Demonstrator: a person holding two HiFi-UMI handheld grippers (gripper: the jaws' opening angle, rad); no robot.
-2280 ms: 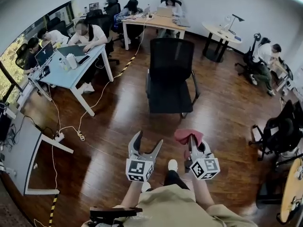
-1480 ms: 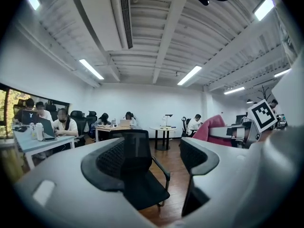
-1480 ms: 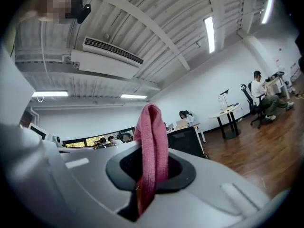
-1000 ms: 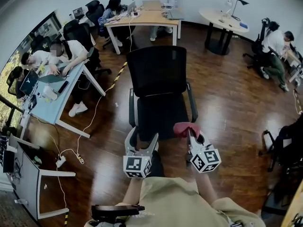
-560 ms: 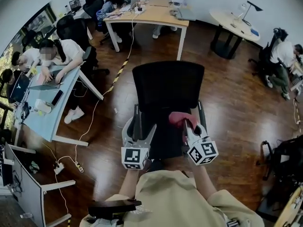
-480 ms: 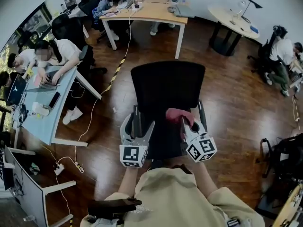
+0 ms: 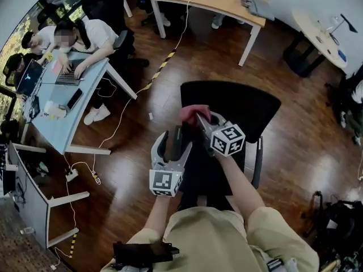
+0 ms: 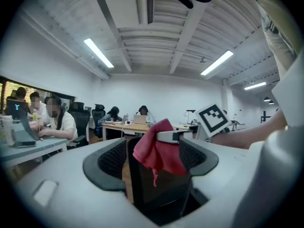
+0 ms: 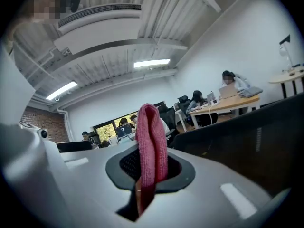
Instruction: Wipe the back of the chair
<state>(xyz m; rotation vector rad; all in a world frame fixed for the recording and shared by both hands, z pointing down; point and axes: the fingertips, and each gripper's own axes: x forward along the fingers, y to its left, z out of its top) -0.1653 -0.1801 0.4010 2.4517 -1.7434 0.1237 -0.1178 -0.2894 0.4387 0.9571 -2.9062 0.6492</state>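
chair: black mesh office chair point(image 7: 241, 103) stands directly in front of the person, the top of its back near both grippers.
right gripper point(image 7: 197, 119): jaws pinched on a folded red cloth point(image 7: 189, 112). The fold sticks out past the tips so that cloth, not plastic, meets the mesh. It is held at the back's upper left corner.
left gripper point(image 7: 173, 144): jaws spread and have just been narrowing. The back's side edge shows in the gap, and the pads are not pressing it. Probably lining up to steady the chair.
status: wiping looks not yet begun.

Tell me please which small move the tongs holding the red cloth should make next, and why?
Probably ease the right tongs toward the chair back so the red cloth they clamp presses on it, then start wiping. The cloth sits by the back's upper edge, apparently not yet touching it.
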